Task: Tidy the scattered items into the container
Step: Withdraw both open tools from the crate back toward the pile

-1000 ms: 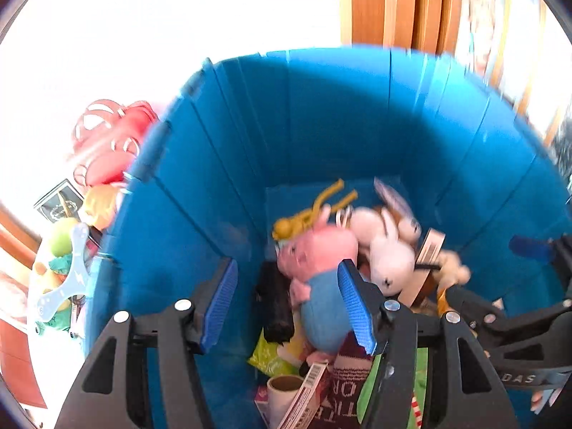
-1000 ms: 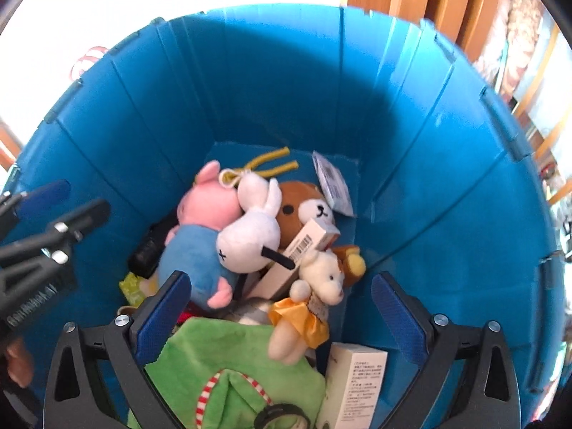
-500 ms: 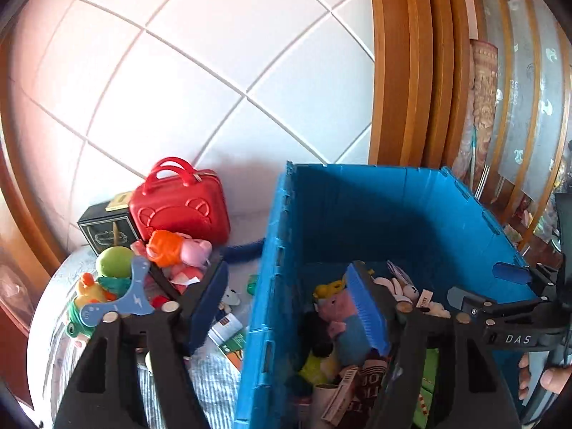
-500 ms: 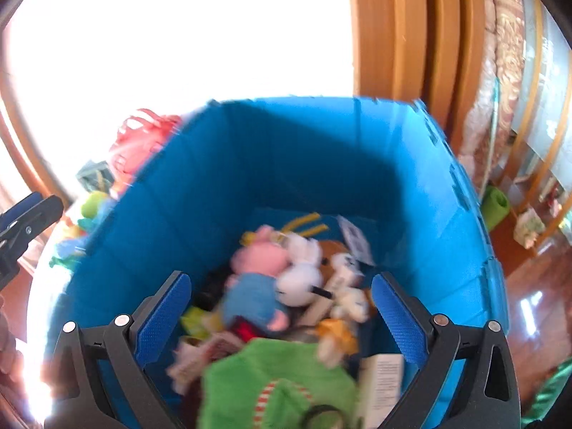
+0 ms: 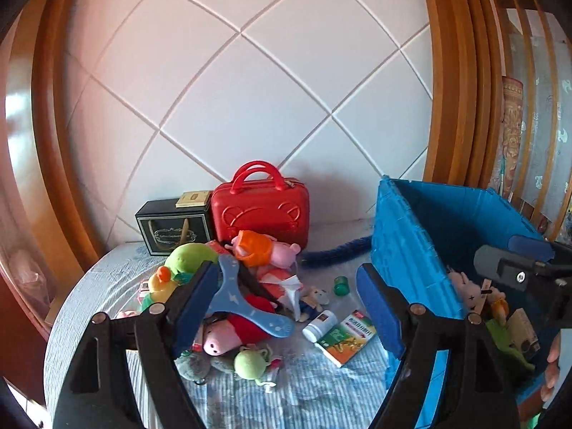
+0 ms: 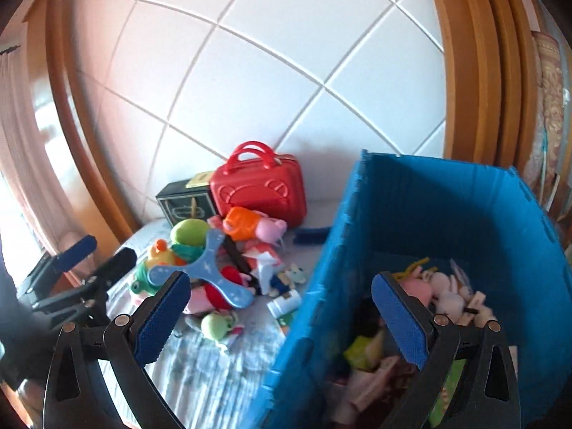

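Note:
The blue crate (image 5: 404, 236) stands on the right, with plush toys (image 6: 443, 286) and boxes inside. Left of it, scattered items lie on a striped cover: a blue boomerang (image 5: 236, 307) on a plush pile, a pig plush in orange (image 5: 261, 246), a white bottle (image 5: 320, 325), a green-and-orange box (image 5: 346, 338) and a small green jar (image 5: 341, 284). My left gripper (image 5: 286, 304) hangs open and empty above the pile's near side. My right gripper (image 6: 282, 314) is open and empty, straddling the crate's left wall (image 6: 321, 268) from above.
A red case (image 5: 261, 211) and a black box (image 5: 171, 228) stand at the back against the white quilted headboard. A dark blue fuzzy strip (image 5: 336, 254) lies behind the crate's corner. Wooden frames rise on both sides. A green plush ball (image 5: 250, 361) lies nearest.
Both grippers have risen out of the crate and pulled back. The left one swung left over the scattered toys and its jaws widened. The right one stayed wide open.

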Motion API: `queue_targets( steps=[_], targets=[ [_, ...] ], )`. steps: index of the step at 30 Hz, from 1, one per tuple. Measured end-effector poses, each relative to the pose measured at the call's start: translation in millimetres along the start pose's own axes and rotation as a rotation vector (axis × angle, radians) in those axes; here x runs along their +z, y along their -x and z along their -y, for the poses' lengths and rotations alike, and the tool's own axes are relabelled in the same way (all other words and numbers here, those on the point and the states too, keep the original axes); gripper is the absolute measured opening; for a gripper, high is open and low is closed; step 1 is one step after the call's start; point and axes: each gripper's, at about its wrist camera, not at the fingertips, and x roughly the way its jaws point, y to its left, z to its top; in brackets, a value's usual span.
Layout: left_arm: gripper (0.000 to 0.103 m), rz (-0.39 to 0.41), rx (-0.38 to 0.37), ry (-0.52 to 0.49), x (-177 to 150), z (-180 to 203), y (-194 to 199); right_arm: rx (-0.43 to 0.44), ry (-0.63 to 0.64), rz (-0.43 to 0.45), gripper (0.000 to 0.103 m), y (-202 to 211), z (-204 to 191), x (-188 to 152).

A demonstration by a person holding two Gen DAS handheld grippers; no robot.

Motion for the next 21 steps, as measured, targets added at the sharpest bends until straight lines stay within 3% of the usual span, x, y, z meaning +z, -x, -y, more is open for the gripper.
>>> queue_targets(
  steps=[5, 10, 14, 21],
  targets=[
    [0.08, -0.071, -0.001, 0.0, -27.7, -63.2, -27.3, 0.012, 0.006, -0.013, 0.103, -38.3, -65.0, -8.3],
    [0.08, -0.211, 0.016, 0.041, -69.0, -112.1, -78.2, 0.041, 0.011, -0.112, 0.103, -96.2, -103.7, -40.5],
    [0.08, -0.327, 0.021, 0.06, -109.3, -124.9, -121.1, 0.045, -0.053, -0.216, 0.103, -150.0, -97.5, -77.7],
    [0.079, -0.473, -0.031, 0.095, -182.1, -114.6, -186.9, -0.053, -0.117, -0.42, 0.103, -238.9, -56.9, -151.9]
  ],
)
